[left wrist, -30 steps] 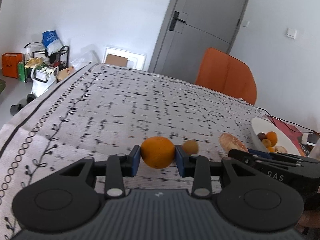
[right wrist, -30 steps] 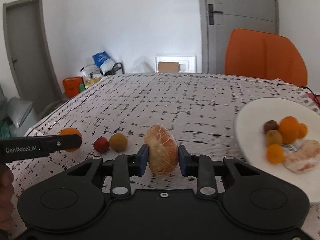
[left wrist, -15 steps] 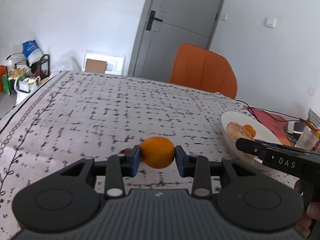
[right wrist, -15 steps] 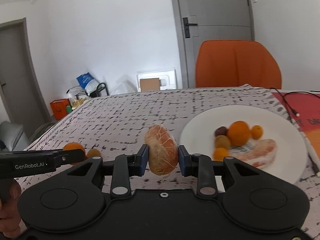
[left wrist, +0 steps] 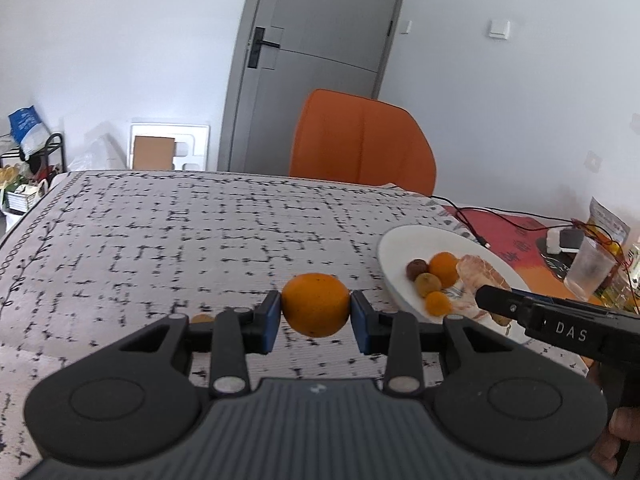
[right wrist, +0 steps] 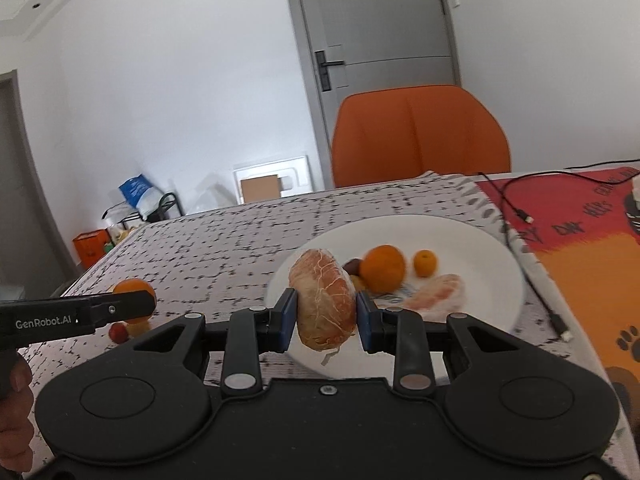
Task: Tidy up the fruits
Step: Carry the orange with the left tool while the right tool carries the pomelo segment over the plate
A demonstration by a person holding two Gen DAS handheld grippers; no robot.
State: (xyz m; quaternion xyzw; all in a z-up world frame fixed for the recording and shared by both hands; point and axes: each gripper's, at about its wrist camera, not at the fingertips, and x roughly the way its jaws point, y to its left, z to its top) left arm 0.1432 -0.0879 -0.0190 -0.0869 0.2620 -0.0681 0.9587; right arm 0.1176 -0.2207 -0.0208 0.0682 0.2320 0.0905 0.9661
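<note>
My left gripper [left wrist: 316, 312] is shut on an orange [left wrist: 316, 305] and holds it above the patterned tablecloth, left of the white plate [left wrist: 404, 240]. My right gripper [right wrist: 326, 314] is shut on a peeled pomelo wedge [right wrist: 323, 304] and holds it over the near left rim of the plate [right wrist: 492, 264]. The plate holds an orange [right wrist: 382, 268], a small tangerine [right wrist: 425, 263], another pomelo piece [right wrist: 434, 298] and some small brown fruits. A small red fruit [right wrist: 118, 333] lies on the cloth under the left gripper.
An orange chair [left wrist: 362, 142] stands behind the table's far edge. A red mat with a black cable [right wrist: 516, 208] lies right of the plate. A clear plastic cup [left wrist: 588, 270] and clutter sit at the far right. A small brownish fruit [left wrist: 202, 319] lies on the cloth.
Both grippers have swung right toward the plate, each still holding its fruit. The pomelo wedge now hangs over the plate's rim, and the orange is nearer the plate.
</note>
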